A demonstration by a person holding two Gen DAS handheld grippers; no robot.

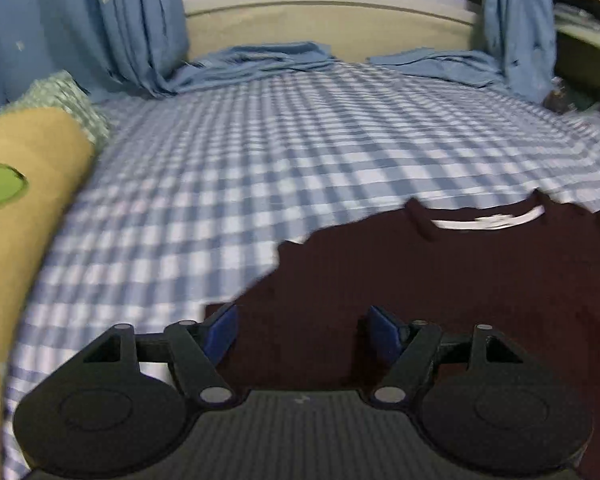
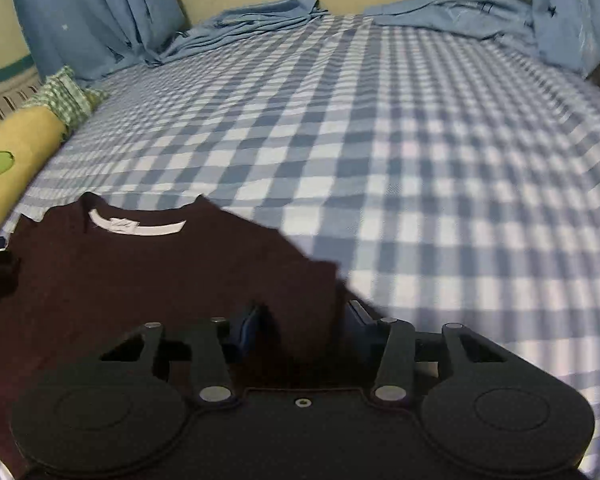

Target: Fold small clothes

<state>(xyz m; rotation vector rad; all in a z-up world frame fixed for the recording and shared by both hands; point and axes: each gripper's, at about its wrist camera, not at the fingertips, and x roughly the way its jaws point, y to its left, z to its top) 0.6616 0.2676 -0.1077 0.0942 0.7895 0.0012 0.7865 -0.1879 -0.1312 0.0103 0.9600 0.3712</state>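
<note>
You had nothing readable in either view. The white neck label [image 2: 125, 225] inside the collar of the dark shirt [image 2: 140, 276] carried a small mark, but it was too blurred to make out; it looked the same from the left wrist [image 1: 490, 222]. No letters, numbers or brand names showed anywhere else.

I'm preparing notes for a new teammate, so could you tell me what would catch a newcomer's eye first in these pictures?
First, the dark maroon shirt lying flat at the near edge of the blue checked bedsheet, its white neck label showing. Next, the left gripper and right gripper, each over a lower side of the shirt, jaws apart. A yellow avocado-print pillow lies along the bed's left edge.
</note>
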